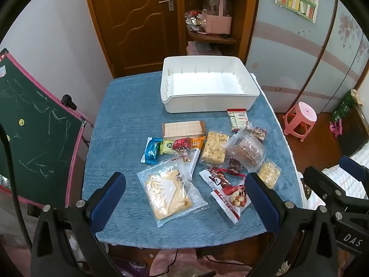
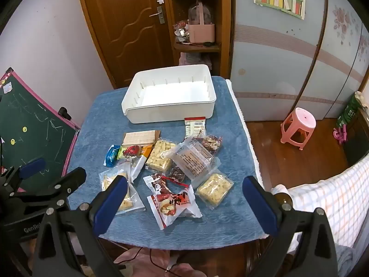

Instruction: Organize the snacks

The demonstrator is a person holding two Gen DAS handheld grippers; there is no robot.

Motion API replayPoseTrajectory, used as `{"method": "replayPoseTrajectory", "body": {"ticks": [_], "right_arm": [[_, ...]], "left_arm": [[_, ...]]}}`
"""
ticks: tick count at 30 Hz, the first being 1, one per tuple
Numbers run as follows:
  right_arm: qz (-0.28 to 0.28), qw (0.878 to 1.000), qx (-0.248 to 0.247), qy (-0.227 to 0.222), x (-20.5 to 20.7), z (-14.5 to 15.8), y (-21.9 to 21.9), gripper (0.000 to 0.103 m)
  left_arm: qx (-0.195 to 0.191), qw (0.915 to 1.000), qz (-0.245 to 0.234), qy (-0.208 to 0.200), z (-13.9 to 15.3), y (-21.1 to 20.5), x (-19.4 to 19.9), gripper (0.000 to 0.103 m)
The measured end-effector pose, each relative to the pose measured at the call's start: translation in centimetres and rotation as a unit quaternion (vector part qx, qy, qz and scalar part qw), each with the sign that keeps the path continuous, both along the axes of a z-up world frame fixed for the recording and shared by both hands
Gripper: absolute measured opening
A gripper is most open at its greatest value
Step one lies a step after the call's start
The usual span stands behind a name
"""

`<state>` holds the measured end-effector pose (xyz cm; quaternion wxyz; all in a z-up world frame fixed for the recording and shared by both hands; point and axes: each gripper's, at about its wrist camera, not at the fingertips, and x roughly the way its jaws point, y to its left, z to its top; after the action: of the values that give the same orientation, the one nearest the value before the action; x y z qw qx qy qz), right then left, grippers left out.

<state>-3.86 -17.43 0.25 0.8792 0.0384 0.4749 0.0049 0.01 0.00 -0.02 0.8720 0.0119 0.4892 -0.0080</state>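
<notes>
Both grippers are held above the near edge of the surface (image 1: 110, 120), tilted downward toward the snacks. On the left gripper (image 1: 184, 198) the blue pads are spread wide, and nothing is gripped between them; a clear bag of pale crackers (image 1: 167, 194) and a red-and-white packet (image 1: 230, 196) are seen on the blue cloth through the gap. On the right gripper (image 2: 184, 200) the jaws are likewise spread wide and empty, with the same red-and-white packet (image 2: 175, 204) lying on the cloth under the gap.

A white bin (image 1: 207, 106) is set at the far side of the surface, and its floor is seen bare. All the snacks are laid out on the cloth in front of the bin, none inside it. Nearest the bin, just in front of its right corner, a small red-topped packet (image 1: 238, 118) is placed. A flat pack of wafers (image 1: 184, 128) is seen in front of the bin's middle. Further from the bin, a blue packet (image 1: 151, 150), a green packet (image 1: 168, 147) and a red packet (image 1: 182, 144) are lined up in a row, and a clear bag of yellow puffs (image 1: 214, 147) is laid beside them. A round brown cake in clear wrap (image 1: 248, 152) is placed to the right of the puffs, in front of the bin's right corner.
</notes>
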Motion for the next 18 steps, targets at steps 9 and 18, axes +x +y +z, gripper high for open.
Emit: {"method": "replayPoseTrajectory", "body": {"ticks": [9,18], "right_arm": [[0.004,1.000,-0.003,0.004,0.1,-0.2,0.2,0.101],[0.003,1.000,0.000,0.004,0.1,-0.2,0.5,0.101]], "left_arm": [[0.003,1.0000,0.000,0.004,-0.6,-0.1,-0.4,0.102],[-0.010,0.9998,0.003,0.015,-1.0,0.7,-0.6,0.102]]}}
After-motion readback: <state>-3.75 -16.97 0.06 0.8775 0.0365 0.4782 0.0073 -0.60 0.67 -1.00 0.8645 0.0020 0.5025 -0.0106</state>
